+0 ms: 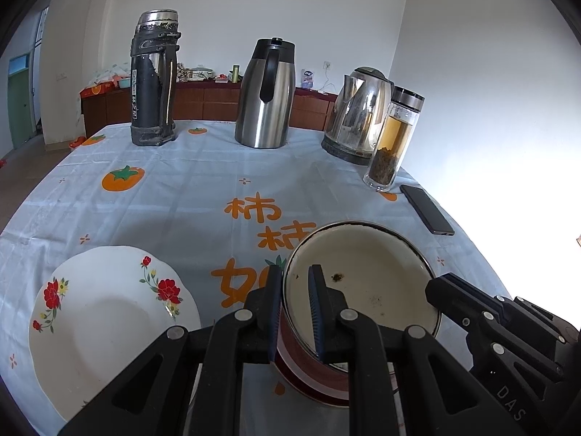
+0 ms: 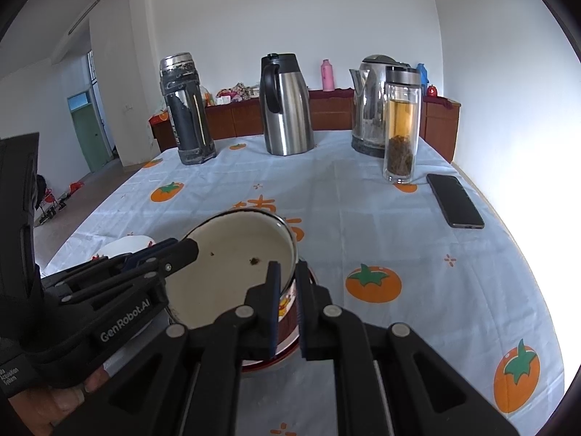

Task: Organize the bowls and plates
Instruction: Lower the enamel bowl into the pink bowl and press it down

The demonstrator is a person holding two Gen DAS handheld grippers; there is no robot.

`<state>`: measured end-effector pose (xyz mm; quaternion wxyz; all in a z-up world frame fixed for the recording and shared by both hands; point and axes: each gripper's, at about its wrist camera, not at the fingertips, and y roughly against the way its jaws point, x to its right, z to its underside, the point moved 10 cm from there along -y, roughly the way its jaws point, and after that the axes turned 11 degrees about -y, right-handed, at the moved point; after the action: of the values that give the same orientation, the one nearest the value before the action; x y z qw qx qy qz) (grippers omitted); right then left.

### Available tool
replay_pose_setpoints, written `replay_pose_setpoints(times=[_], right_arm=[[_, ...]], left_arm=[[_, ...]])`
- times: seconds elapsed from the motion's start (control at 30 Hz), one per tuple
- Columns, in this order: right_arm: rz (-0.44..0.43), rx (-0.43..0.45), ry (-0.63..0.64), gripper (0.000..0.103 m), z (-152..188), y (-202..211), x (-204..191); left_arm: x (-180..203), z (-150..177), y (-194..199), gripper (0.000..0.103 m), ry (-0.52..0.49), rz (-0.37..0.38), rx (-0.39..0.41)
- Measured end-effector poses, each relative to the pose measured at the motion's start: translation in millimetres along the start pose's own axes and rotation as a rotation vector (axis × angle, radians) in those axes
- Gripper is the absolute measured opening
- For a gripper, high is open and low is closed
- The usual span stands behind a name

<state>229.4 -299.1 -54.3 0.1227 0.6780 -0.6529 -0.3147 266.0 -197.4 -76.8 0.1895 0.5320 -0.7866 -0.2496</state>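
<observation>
Both grippers clamp one enamel bowl (image 1: 363, 279): left gripper (image 1: 296, 309) pinches its left rim, right gripper (image 2: 287, 305) its right rim. Bowl is tilted, cream inside with dark specks, red outside. Left of the bowl: flowered plate (image 1: 109, 327) on the tablecloth (image 1: 181, 200). Beyond the bowl: phone (image 2: 454, 200), tea bottle (image 2: 401, 123), kettle (image 1: 357, 120), steel jug (image 1: 267, 94), black flask (image 1: 154, 76).

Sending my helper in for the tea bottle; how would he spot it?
On the persimmon-print table, look along the far row of vessels to its right end. The tea bottle stands before the electric kettle: the only clear glass one, with amber liquid over dark leaves.
</observation>
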Motion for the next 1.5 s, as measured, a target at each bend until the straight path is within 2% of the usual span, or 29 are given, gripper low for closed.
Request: replay_pose_setpoints(times=[1.5], right_arm=[[0.033,-0.077,-0.002,0.010,17.9,-18.7,14.1]], left_arm=[[8.5,8.1,-10.8,0.016,-0.029,0.018,-0.043]])
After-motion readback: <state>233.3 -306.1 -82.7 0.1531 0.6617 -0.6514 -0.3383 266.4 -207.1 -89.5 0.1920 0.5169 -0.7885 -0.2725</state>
